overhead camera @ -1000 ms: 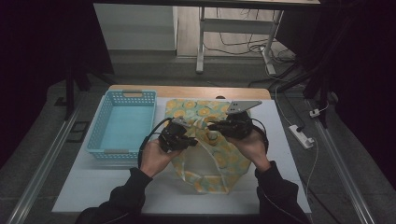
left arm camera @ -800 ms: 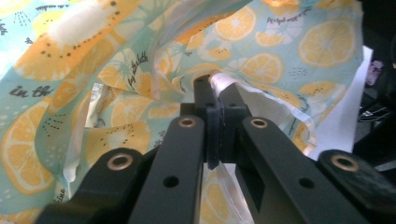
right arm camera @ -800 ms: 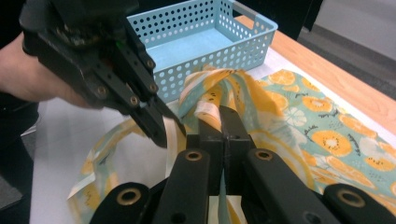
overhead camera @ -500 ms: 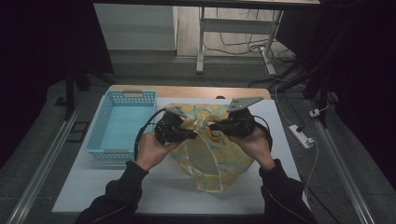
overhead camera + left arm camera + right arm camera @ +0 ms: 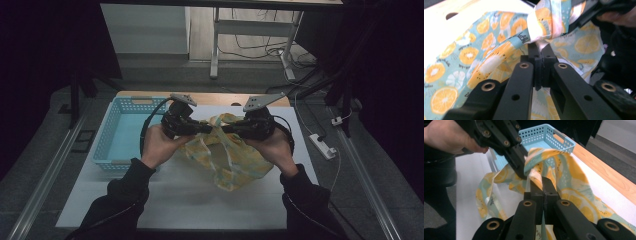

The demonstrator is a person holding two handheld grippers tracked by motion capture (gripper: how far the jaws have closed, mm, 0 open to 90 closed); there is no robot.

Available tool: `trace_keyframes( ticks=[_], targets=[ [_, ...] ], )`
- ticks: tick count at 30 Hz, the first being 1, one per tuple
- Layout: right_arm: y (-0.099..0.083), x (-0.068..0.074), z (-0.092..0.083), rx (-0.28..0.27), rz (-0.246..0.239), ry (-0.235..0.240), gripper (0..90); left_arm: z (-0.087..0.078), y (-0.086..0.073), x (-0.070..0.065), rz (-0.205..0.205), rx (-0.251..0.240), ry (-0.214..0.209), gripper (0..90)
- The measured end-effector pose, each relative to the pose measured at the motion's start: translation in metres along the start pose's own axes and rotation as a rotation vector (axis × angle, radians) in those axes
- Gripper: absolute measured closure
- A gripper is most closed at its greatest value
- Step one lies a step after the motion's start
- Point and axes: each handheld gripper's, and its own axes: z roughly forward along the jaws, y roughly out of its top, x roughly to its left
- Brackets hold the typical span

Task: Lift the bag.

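Behind cloth (image 5: 499, 50), gripper (image 5: 541, 47) tips, apparently.

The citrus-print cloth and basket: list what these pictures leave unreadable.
- Cloth, high view: its top edge is hidden behind the left hand-held gripper and right hand-held gripper.
- Cloth, left gripper view: small printed words are blurred.
- Blue basket, high view: its near right corner is covered by the person's left hand.
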Motion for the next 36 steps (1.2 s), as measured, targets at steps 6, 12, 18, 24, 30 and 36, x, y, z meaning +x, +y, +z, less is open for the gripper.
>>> trace_keyframes(
  ticks=[6, 12, 18, 24, 30, 36],
  targets=[
    [0.010, 0.003, -0.005, 0.002, -0.017, -0.005, 90.0, -0.012, 0.012, 0.002, -0.001, -0.020, -0.004, 89.6],
    [0.020, 0.005, -0.009, 0.005, -0.034, -0.012, 90.0, -0.024, 0.023, 0.001, 0.008, -0.043, -0.006, 89.6],
    [0.033, 0.006, -0.013, -0.001, -0.054, -0.026, 90.0, -0.036, 0.036, -0.002, 0.027, -0.056, 0.018, 89.6],
    [0.050, 0.006, -0.020, -0.007, -0.082, -0.049, 90.0, -0.048, 0.053, -0.003, 0.042, -0.069, 0.047, 89.6],
    [0.070, 0.003, -0.031, -0.022, -0.095, -0.076, 90.0, -0.060, 0.072, -0.003, 0.044, -0.100, 0.066, 89.6],
    [0.090, -0.003, -0.045, -0.062, -0.087, -0.089, 90.0, -0.069, 0.088, 0.002, 0.029, -0.142, 0.066, 89.6]
  ],
)
